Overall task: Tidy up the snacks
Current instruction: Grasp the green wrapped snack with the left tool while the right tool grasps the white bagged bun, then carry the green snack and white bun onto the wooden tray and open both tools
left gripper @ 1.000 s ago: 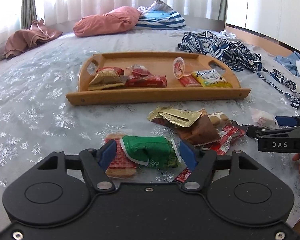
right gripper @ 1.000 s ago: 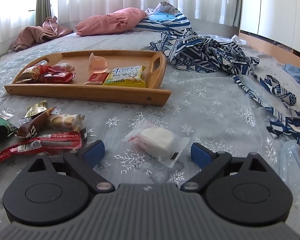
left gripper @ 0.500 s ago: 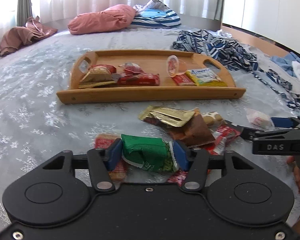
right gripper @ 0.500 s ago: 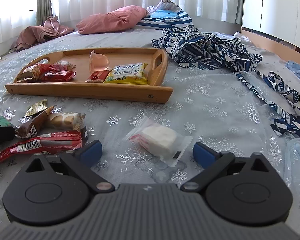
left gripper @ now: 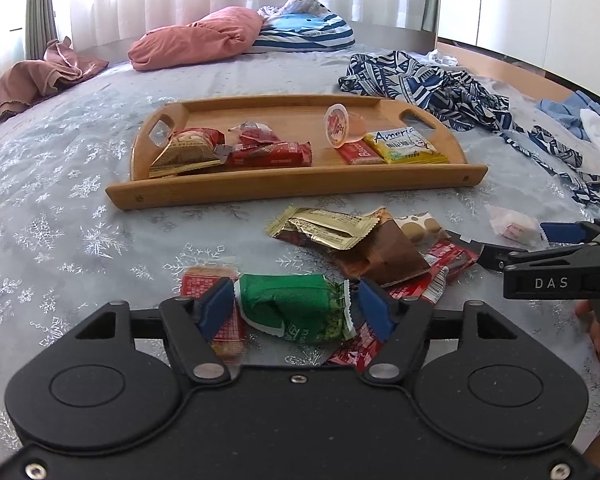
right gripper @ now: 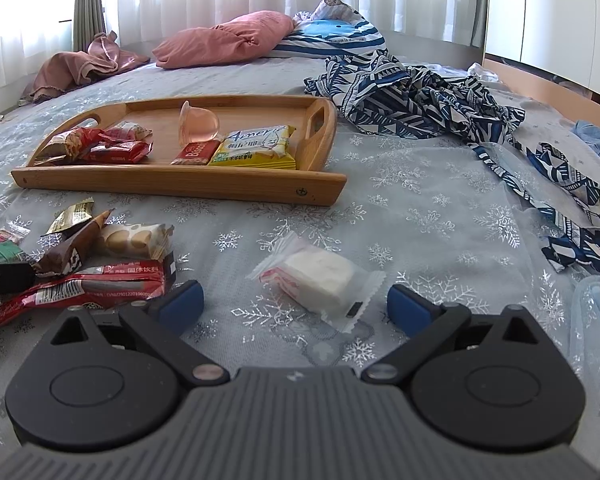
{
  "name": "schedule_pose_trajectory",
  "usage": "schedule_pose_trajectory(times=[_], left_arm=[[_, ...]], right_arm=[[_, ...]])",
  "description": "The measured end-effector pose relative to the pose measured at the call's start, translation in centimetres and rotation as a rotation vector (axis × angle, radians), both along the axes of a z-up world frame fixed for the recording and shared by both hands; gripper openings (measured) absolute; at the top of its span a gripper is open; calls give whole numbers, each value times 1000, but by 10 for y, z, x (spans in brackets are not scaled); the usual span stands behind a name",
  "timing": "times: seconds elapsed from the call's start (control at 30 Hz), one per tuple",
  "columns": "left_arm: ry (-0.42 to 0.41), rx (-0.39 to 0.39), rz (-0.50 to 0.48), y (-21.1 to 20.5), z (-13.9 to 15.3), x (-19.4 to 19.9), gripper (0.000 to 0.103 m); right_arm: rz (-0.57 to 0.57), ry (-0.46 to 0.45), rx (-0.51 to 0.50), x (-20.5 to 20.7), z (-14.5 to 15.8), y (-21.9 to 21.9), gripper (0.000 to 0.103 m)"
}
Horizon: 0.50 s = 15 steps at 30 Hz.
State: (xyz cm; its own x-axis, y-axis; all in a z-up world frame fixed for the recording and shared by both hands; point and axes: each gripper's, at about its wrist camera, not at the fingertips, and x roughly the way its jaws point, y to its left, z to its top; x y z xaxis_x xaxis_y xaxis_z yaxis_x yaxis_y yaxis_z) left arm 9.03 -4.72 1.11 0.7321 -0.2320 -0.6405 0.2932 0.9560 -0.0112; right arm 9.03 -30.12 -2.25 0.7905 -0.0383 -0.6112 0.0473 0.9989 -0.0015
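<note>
Snacks: we see a loose heap on the snowflake bedspread [left gripper: 60,208], in front of the wooden tray [left gripper: 300,184], which already holds several packets and a jelly cup [left gripper: 337,125].
Green packet [left gripper: 296,312]: it lies on the bedspread between the blue pads of the left gripper [left gripper: 296,310], beside a red biscuit packet [left gripper: 204,284].
Left gripper: we read its jaws as opening, with a gap showing on both sides of the green packet, so nothing is gripped.
White wrapped sweet [right gripper: 320,276]: it lies alone on the bedspread, just ahead of the right gripper [right gripper: 296,304].
Right gripper: its jaws stand wide apart and empty.
Step in hand: we judge it to be the pickup of the green packet for transfer to the tray.
Next move: we expect it calls for closing squarely on the packet's middle, since the crinkled wrapper may slip, then lifting clear of the heap.
</note>
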Motion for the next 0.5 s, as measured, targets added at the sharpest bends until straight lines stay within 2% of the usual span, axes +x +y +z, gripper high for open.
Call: schedule_pose_trajectory(times=[0.1, 0.13, 0.2, 0.3, 0.37, 0.5], left_arm=[[6, -5, -3, -1, 0, 2, 64], [17, -19, -9, 0, 0, 2, 51], [50, -69, 2, 5, 3, 3, 48], [62, -90, 12, 10, 8, 3, 45], [56, -89, 12, 12, 11, 2, 45], [46, -91, 14, 15, 18, -1, 44]], right_arm=[[0, 7, 15, 0, 1, -1, 103], [-2, 6, 25, 0, 2, -2, 101], [-11, -4, 50, -1, 7, -5, 97], [-5, -14, 100, -3, 12, -10, 85], [-5, -13, 99, -3, 13, -10, 67], [22, -23, 85, -5, 17, -7, 55]])
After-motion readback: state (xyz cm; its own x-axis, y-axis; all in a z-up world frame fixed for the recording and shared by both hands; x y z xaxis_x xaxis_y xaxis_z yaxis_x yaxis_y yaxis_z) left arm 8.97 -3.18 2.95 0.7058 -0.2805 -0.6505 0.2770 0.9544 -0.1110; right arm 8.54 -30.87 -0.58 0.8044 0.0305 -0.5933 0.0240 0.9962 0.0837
